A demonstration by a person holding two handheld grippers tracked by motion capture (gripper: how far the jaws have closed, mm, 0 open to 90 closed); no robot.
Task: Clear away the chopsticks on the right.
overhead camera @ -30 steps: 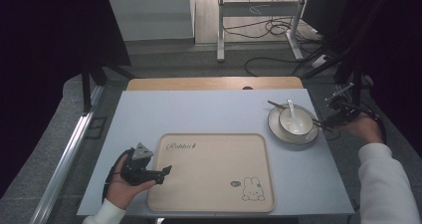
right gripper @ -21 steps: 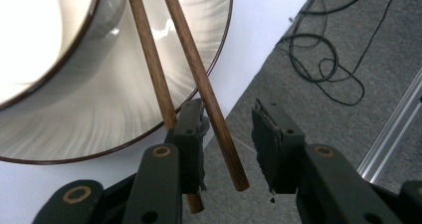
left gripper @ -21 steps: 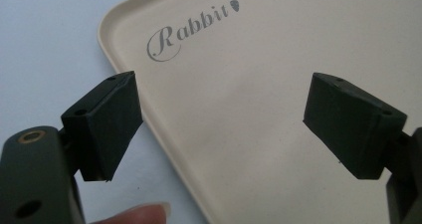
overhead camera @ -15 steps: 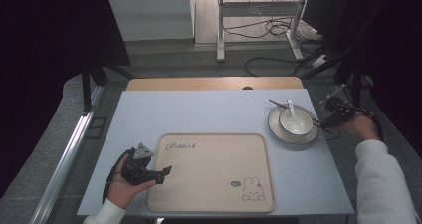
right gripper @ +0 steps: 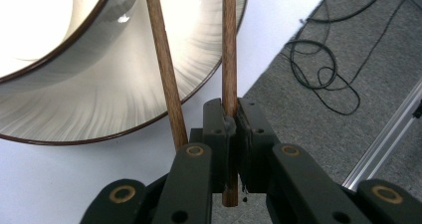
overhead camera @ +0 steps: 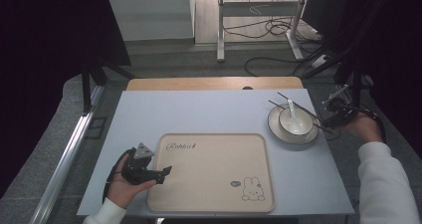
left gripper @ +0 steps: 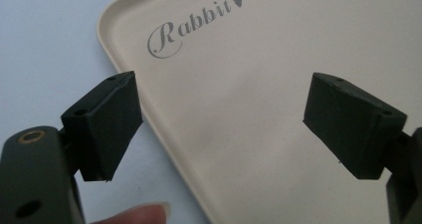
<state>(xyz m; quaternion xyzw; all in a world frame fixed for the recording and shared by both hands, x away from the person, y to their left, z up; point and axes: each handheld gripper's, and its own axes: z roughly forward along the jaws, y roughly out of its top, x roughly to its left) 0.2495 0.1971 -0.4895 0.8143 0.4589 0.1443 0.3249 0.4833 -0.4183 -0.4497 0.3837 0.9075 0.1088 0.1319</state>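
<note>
My right gripper (right gripper: pixel 230 127) fingers, just closing, clamp one chopstick (right gripper: pixel 229 45); the other chopstick (right gripper: pixel 161 64) sits outside: regrip both before lifting; left gripper (left gripper: pixel 221 129) fingers stay apart over the tray (left gripper: pixel 278 59)

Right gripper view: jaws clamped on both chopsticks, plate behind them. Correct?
Not quite. In the right gripper view the right gripper is clamped on one chopstick only; its jaws have just been closing on it. The other chopstick runs outside the jaws, past their left side. The plate does sit behind them.
</note>
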